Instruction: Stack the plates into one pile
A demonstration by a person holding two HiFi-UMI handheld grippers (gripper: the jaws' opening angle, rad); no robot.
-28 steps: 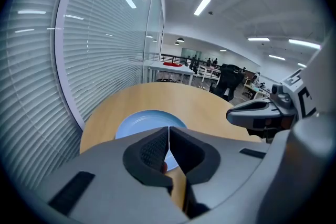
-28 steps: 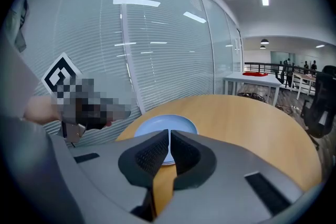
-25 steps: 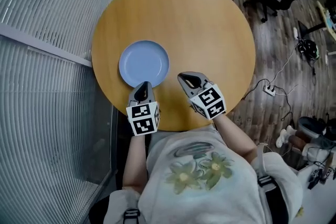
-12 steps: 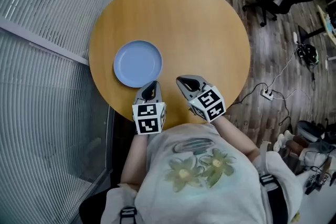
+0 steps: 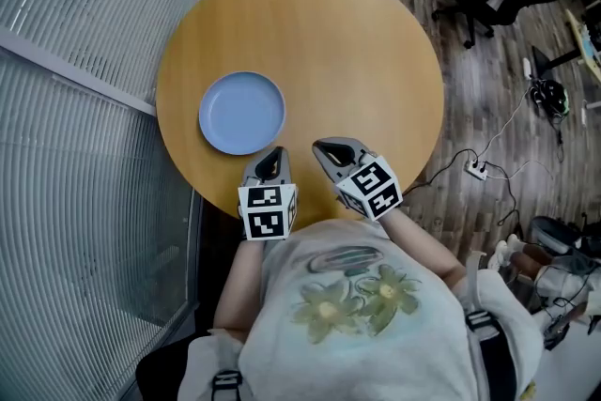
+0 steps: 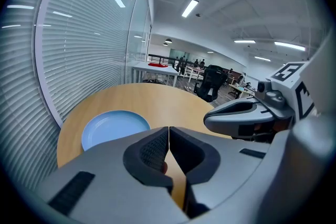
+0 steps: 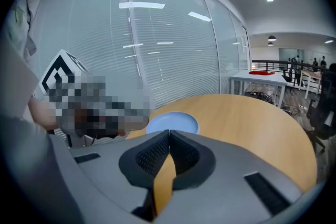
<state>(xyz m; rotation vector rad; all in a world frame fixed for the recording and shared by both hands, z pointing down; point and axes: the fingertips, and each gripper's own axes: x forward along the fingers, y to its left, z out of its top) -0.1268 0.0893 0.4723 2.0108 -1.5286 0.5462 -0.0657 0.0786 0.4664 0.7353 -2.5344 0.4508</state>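
head view: only one blue plate point(image 5: 241, 113) shows, flat on the round surface point(image 5: 357, 52) over at its 9 o'clock side. i can't tell if it's a single plate or a pile. looks to me like nothing's left to stack, so the smart thing is to keep both tools off that rim and not nudge it. the left gripper point(image 5: 270, 162) sits near the 6 o'clock edge with the plate at its 11 o'clock, apart from it. the right gripper point(image 5: 324, 148) is just beside it, angled toward 10 o'clock.

left gripper view: fingers pressed together, nothing in them, plate point(image 6: 113, 127) ahead at 10 o'clock.

right gripper view: fingers pressed together too, empty, tilted down, plate point(image 7: 172, 124) dead ahead at 12.
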